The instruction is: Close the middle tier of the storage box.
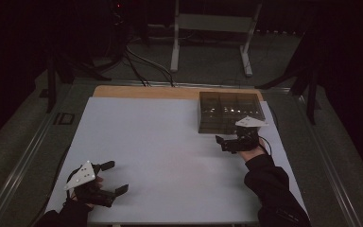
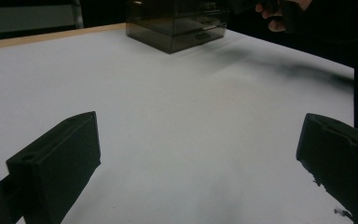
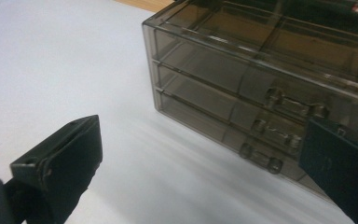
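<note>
my left gripper [image 1: 114, 178] sits low at the near left corner of the white table [image 1: 160, 142], jaws spread wide with nothing between them, the grey plate [image 1: 81, 174] on top tilted toward me. in the left gripper view its two black jaws stand far apart over bare white surface, and the box [image 2: 177, 25] shows far off at the top, with my other hand [image 2: 277, 14] just beside it. farther out on the right, my right gripper [image 1: 223, 142] is held just in front of the box [image 1: 229, 112], jaws open and holding nothing. in the right gripper view the box [image 3: 261, 79] is smoky and see-through, with three stacked drawers; small handles [image 3: 291, 102] run down its front, and my right-hand jaw stands in front of them, though i cannot tell if it touches. the box stands near the far right edge of the table, a wooden strip [image 1: 142, 91] behind it
</note>
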`<state>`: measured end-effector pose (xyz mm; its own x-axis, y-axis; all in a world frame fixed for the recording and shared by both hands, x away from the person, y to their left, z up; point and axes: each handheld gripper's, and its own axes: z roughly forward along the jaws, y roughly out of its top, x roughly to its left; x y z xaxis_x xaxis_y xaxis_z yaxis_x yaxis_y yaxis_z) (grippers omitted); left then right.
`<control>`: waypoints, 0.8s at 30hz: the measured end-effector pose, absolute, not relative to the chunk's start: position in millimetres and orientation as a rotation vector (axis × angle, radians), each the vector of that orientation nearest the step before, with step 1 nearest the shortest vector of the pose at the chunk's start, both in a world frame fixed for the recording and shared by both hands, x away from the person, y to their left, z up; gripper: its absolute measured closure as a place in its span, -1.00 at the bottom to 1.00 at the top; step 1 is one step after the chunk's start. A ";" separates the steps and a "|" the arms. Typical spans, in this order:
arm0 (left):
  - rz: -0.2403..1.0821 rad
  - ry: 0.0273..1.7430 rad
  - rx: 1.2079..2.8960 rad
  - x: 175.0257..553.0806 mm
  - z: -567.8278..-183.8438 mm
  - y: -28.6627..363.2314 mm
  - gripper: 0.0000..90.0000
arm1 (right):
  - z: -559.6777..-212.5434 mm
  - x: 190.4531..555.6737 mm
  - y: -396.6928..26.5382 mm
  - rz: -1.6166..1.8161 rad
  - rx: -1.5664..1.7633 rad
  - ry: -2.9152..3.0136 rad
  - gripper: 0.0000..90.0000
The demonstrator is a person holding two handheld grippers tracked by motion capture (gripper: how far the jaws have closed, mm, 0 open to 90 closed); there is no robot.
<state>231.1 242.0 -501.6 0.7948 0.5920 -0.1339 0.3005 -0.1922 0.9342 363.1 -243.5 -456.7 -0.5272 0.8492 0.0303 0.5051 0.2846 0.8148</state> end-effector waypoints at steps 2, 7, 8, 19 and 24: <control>0.304 0.690 1.792 231.3 -501.7 241.8 -0.98 | -457.6 362.5 -243.0 1.137 1.210 2.157 -1.00; 0.306 0.688 1.792 231.5 -501.7 241.3 -0.98 | -459.4 361.6 -242.3 1.148 1.199 2.172 -1.00; 0.306 0.687 1.793 230.8 -501.4 241.7 -0.98 | -459.9 360.7 -241.2 1.149 1.187 2.179 -1.00; 0.307 0.688 1.793 231.1 -501.6 241.2 -0.98 | -465.9 354.5 -236.6 1.206 1.121 2.215 -1.00; 0.306 0.690 1.792 230.8 -501.6 242.3 -0.98 | -470.0 348.9 -235.8 1.228 1.117 2.213 -1.00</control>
